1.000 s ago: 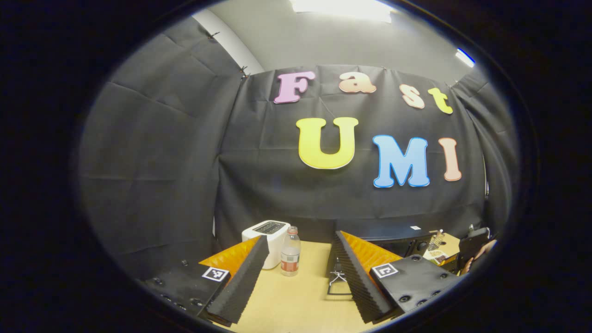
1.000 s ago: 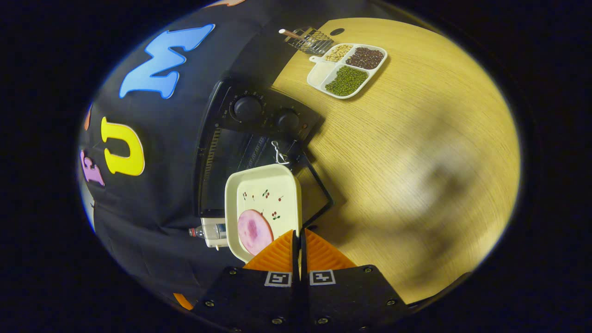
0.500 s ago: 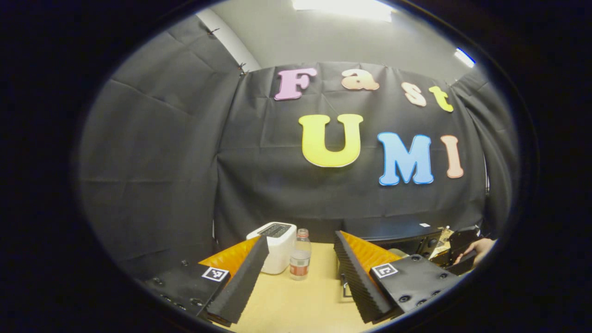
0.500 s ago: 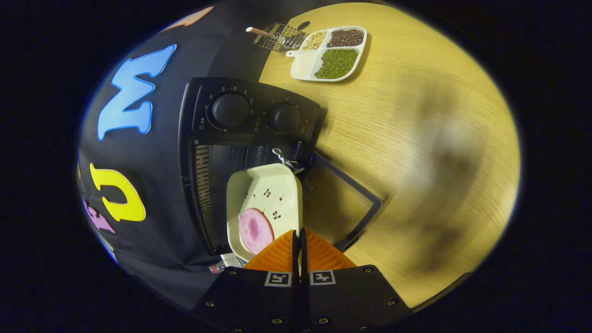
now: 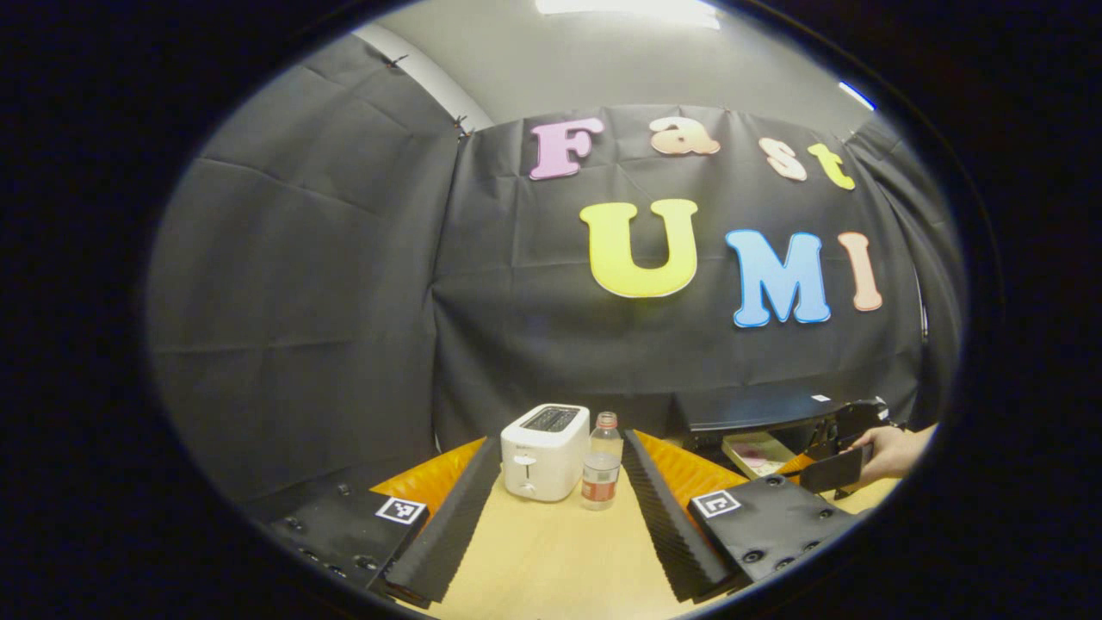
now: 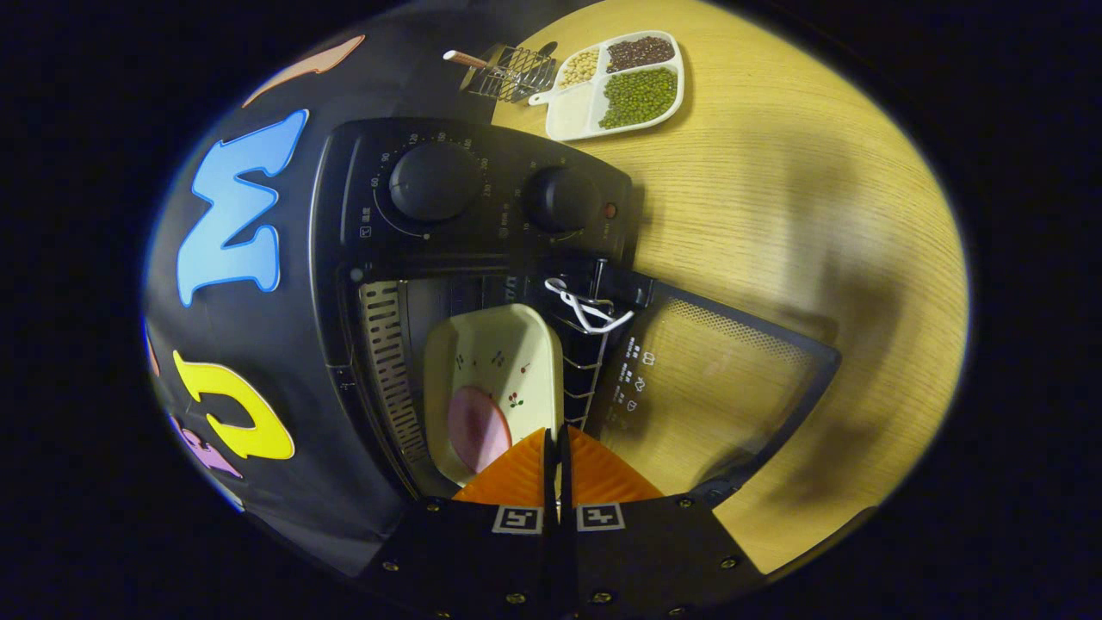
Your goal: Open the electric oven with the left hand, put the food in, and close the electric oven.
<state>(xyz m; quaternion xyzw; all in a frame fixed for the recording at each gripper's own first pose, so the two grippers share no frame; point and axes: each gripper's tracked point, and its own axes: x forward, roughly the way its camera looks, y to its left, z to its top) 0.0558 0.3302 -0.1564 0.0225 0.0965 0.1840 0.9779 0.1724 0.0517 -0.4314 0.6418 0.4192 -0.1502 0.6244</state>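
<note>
- My right claw was clenched on the near rim of the cream rectangular ceramic dish, orange fingers nearly touching, at lower centre of the right gripper view.
- The dish carried a round pink slice of food at its near end. Its long axis ran straight away from the claw, into the mouth of the black electric oven at centre frame.
- The far end of the dish sat inside the cavity, over the wire rack; whether it rested on the rack I could not tell.
- The oven's dark glass door lay swung open to the right of the dish in that frame, over the pale wooden table.
- My left claw was released and held nothing, fingers spread wide at the bottom of the left gripper view; beyond it stood a white toaster and a clear plastic bottle.
- Judgement: the dish needs pushing further along its own axis; the right claw does that, and the left, well apart from the door, closes it afterwards.
</note>
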